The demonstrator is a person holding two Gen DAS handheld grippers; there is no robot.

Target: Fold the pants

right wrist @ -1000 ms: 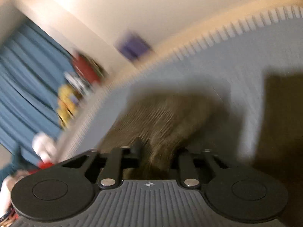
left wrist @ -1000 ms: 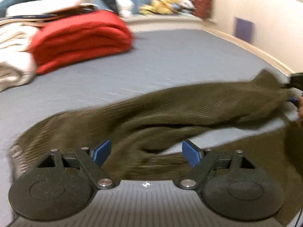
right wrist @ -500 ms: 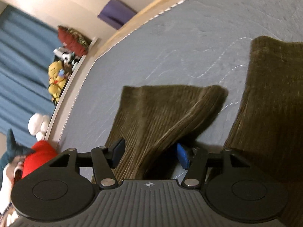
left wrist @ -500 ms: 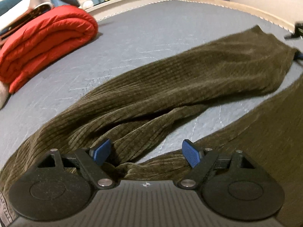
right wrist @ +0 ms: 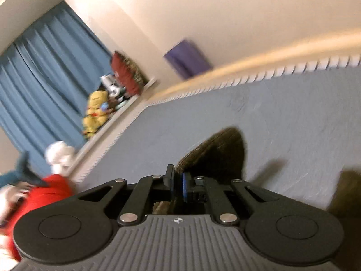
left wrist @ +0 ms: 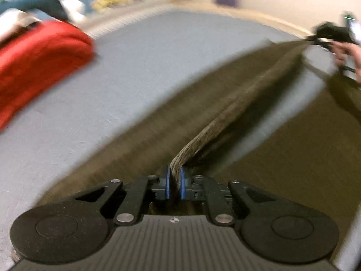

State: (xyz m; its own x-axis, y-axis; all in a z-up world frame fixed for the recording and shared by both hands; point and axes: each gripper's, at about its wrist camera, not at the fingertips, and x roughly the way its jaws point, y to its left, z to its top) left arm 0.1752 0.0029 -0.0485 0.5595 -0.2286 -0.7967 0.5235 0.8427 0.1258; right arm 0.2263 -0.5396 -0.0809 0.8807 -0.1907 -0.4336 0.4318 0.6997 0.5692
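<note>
Pants (left wrist: 225,103), olive-brown ribbed fabric, lie stretched across my grey-blue mattress (left wrist: 140,63), one leg pulled up off the surface into a taut ridge between my two grippers; the rest spreads flat on either side of it. Folded red blanket (left wrist: 38,58) sits on the mattress well apart from the pants, up left in the left wrist view. Blue curtain (right wrist: 42,72) hangs behind a ledge holding a yellow plush toy (right wrist: 96,110), seen from the right wrist. My left gripper (left wrist: 174,181) has just been closing and its blue pads now pinch a fold of the pants. My right gripper (right wrist: 178,186) has also just been closing, and clamps the leg's far end; the hem fans out past its fingertips. In the left wrist view it shows at the far end of the ridge with my hand (left wrist: 347,54) on it. Both views are motion-blurred.
</note>
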